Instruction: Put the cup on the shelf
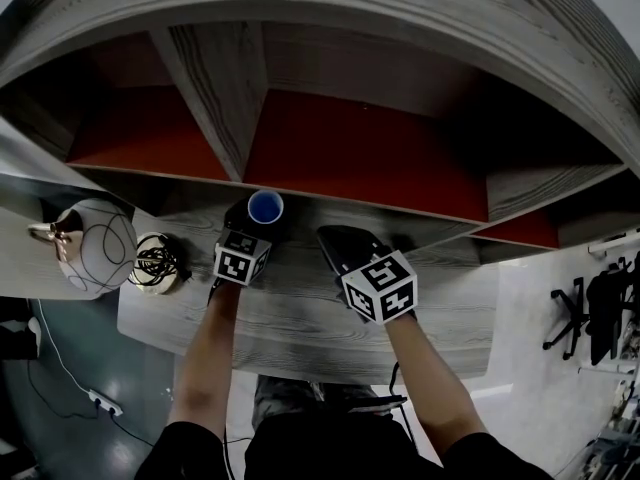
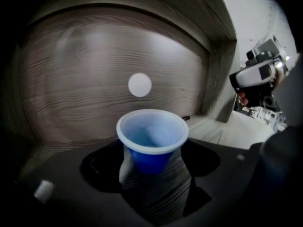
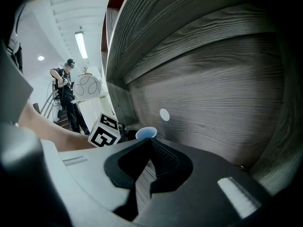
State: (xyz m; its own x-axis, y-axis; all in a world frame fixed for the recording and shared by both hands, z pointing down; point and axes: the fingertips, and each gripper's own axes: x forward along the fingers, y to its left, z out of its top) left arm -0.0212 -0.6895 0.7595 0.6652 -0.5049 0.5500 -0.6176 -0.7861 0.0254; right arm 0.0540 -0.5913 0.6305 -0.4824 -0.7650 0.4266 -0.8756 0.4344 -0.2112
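Observation:
A blue cup (image 1: 265,208) with a white inside stands upright on the grey wooden shelf board (image 1: 300,308), close to the upright divider (image 1: 215,88). My left gripper (image 1: 258,226) reaches to it from the near side. In the left gripper view the cup (image 2: 151,138) sits between the wide-spread jaws of the left gripper (image 2: 152,163), and wood grain shows beside its base; the pads do not press on it. My right gripper (image 1: 335,240) rests to the right of the cup with nothing in it. In the right gripper view its fingers meet at the tip of the right gripper (image 3: 151,141), and the cup (image 3: 146,133) shows just beyond.
The shelf unit has red back panels (image 1: 350,148). A white round sticker (image 2: 140,85) marks the wooden panel behind the cup. A round white kettle (image 1: 95,246) and a coil of cable (image 1: 155,260) lie left. A person (image 3: 66,96) stands far off.

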